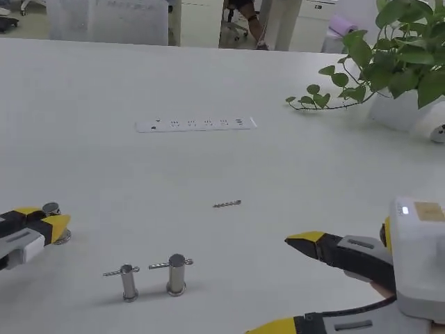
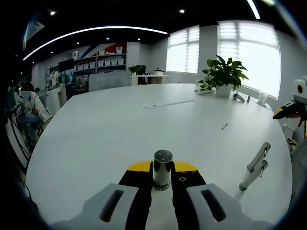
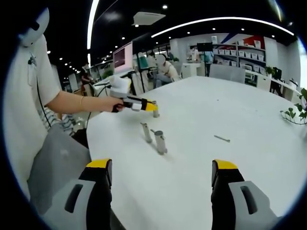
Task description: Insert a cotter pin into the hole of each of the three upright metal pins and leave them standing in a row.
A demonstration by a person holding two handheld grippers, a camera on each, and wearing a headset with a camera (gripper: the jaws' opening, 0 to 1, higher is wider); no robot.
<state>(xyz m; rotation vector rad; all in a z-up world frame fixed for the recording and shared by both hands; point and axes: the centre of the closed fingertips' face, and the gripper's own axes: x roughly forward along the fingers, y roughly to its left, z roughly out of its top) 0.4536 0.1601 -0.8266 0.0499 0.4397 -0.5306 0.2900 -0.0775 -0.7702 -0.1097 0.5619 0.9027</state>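
Nearest the person, the right gripper (image 1: 268,286) hovered above the table (image 1: 299,167) with its jaws wide apart and nothing between them. Just beyond it and to its left, the first metal pin (image 1: 128,281) and the second metal pin (image 1: 176,274) stood upright side by side, close but not touching. Each carried a cotter pin crosswise through its upper end. At the left edge of the head view, the left gripper (image 1: 59,226) had its jaws clamped on the shank of the third metal pin (image 2: 162,170), below the head. This pin was upright and had no cotter pin fitted. Farther out, the loose cotter pin (image 1: 227,204) lay flat on bare table, well apart from all three metal pins. It appeared to be thin, light and stiff, and likely to slide or roll on the smooth surface. It would best be pinched across its middle or near its looped end, leaving the tip free to enter the hole. The metal pins looked rigid, smooth and dense, with narrow bases that could tip, so the grip should stay low on the shank, clear of the cross hole. Beyond lay a white power strip (image 1: 196,124). At the far right, a white pot (image 1: 398,111) held a trailing green plant (image 1: 393,59).
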